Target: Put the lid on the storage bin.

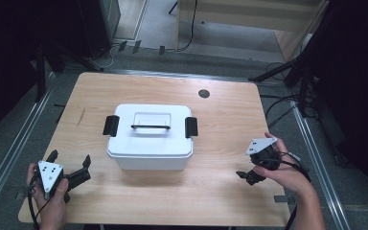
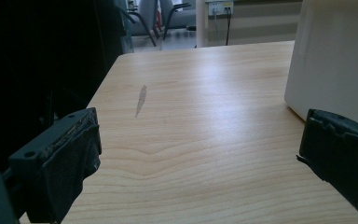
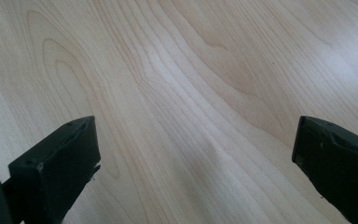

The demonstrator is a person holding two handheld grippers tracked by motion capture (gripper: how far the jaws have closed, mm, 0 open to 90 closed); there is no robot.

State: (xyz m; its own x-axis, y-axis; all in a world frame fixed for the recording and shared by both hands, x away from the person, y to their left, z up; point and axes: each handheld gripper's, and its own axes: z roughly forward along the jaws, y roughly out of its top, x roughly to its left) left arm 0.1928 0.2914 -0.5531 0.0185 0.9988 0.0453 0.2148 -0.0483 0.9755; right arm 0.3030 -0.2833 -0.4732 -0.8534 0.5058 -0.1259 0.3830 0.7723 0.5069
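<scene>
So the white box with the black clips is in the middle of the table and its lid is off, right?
Not quite. The white box does sit in the middle of the table, but its lid is on, with a black clip at each end and the handle on top. The high view shows it.

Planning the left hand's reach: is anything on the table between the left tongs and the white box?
Nothing visible. Bare wood lies between the open left tongs and the white box; in the left gripper view the box stands just ahead.
</scene>
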